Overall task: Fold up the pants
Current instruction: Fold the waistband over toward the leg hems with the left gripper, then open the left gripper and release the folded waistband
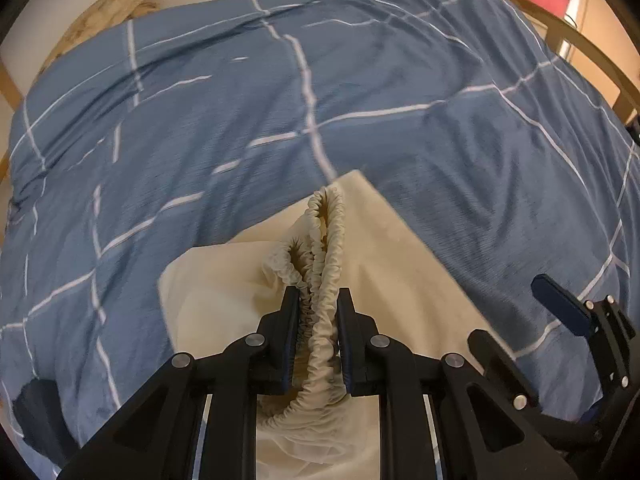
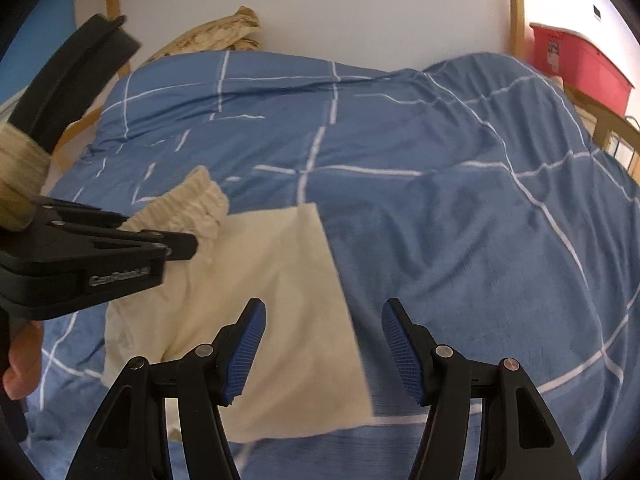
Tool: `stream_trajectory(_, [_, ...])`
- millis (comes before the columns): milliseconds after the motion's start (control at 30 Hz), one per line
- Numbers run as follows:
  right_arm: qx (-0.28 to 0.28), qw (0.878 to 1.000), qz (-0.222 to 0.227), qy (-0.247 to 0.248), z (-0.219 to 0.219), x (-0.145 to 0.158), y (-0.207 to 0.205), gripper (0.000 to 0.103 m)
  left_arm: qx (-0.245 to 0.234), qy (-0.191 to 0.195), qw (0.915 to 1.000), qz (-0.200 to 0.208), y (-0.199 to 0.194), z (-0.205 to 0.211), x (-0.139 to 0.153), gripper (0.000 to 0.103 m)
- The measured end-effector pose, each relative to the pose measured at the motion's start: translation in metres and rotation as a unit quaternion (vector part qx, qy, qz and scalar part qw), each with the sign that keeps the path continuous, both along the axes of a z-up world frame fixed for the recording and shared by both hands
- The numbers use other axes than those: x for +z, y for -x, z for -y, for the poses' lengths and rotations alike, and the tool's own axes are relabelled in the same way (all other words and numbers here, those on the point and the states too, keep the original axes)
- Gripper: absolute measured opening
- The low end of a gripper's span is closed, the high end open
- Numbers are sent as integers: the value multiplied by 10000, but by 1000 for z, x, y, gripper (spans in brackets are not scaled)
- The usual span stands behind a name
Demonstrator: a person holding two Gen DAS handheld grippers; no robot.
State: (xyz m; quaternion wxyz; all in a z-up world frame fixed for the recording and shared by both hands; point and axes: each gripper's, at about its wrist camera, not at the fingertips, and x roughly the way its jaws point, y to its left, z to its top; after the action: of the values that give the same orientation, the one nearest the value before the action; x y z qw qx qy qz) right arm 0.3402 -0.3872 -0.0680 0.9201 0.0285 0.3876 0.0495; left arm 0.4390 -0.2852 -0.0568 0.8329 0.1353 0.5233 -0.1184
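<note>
Left tongs [image 1: 318, 304] clamp the pants' [image 2: 280, 280] waistband [image 1: 324, 240], running straight ahead; right tongs [image 2: 323, 344] apart

The left gripper [image 1: 319, 300] pinches the cream pants [image 1: 400, 264] by their elastic waistband [image 1: 326, 240] (gathered, ruffled) over the blue checked duvet [image 1: 200, 140].

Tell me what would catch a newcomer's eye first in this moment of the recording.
The cream pants stand out, lying folded on the blue checked duvet that fills both views. In the left wrist view, the left gripper is shut on the gathered elastic waistband. The right gripper hangs open and empty over the pants' right edge.
</note>
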Motion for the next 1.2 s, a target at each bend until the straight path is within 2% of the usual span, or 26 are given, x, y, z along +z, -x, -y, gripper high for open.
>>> stream_trajectory(67, [-101,9998,12,-153,11,-5,0,61,-135,29,9999,-68,-1,10,-4,22])
stream_trajectory(167, [-193,9989,-23,-423,24,-14,2,61,-411,321,9984,-215,1,22,-5,31])
stream_trajectory(233, [-229,9987,-13,-454,27,-17,3,61,-549,376,9976,-168,7,28,-1,39])
stream_trajectory(333, [-230,9988,17,-435,28,-16,6,61,-827,386,9957,140,19,30,14,42])
stream_trajectory(400, [-219,9989,68,-403,27,-13,10,61,-852,428,9946,417,25,23,28,45])
stream_trajectory(500, [-149,9990,148,-398,22,-6,14,61,-805,542,9919,821,35,-2,49,57])
stream_trajectory(633, [124,9986,355,-379,8,8,15,61,-582,564,9902,1140,47,-49,57,58])
stream_trajectory(733, [455,9977,368,-334,-7,14,7,61,-398,311,9890,1391,54,-75,47,61])
stream_trajectory(867, [680,9975,173,-129,-28,14,-17,61,-382,274,9910,1257,57,-96,21,61])
stream_trajectory(1033, [862,9960,163,-158,-44,6,-35,61,-377,266,9903,1313,68,-102,-8,61])
stream_trajectory(1200, [842,9961,145,-238,-49,-15,-45,61,-193,302,9880,1504,76,-103,-20,61])
